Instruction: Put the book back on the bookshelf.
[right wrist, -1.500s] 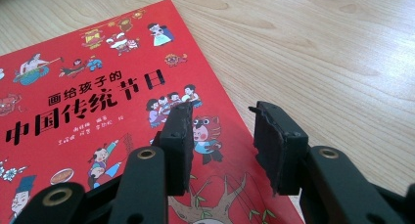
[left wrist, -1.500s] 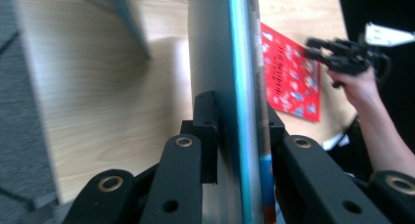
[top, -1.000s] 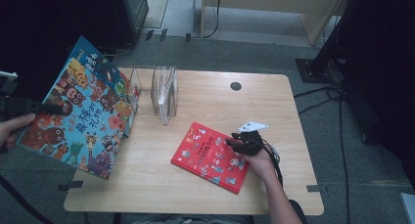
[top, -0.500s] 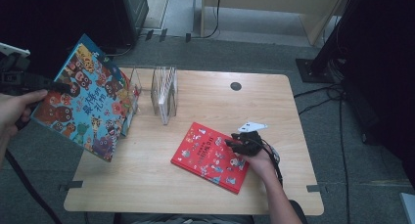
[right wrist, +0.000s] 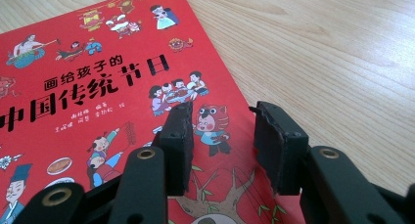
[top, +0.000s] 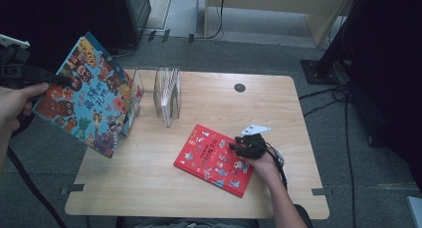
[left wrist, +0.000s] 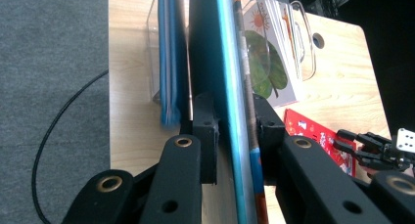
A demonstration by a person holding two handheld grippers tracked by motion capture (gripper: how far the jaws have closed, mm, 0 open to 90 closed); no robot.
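A large picture book with a colourful monster cover [top: 87,98] hangs tilted over the table's left edge. My left gripper [top: 54,79] is shut on its left edge. In the left gripper view the jaws [left wrist: 235,131] pinch the book's teal edge [left wrist: 215,53] edge-on. A red picture book [top: 211,156] lies flat on the front middle of the table. My right gripper [top: 234,147] rests at its right edge. Its jaws [right wrist: 220,131] stand open just above the red cover [right wrist: 98,62] with nothing between them.
A clear plastic book rack [top: 166,93] stands at the back left of the wooden table [top: 278,103]. It holds a thin blue book [left wrist: 169,62] and a book with a green leaf picture [left wrist: 266,62]. A round cable hole [top: 240,87] lies farther back. Cables trail on the floor to the right.
My left hand has lifted the colourful book and carried it slightly toward the rack, tilting it more upright. The right gripper and the red book have stayed put.
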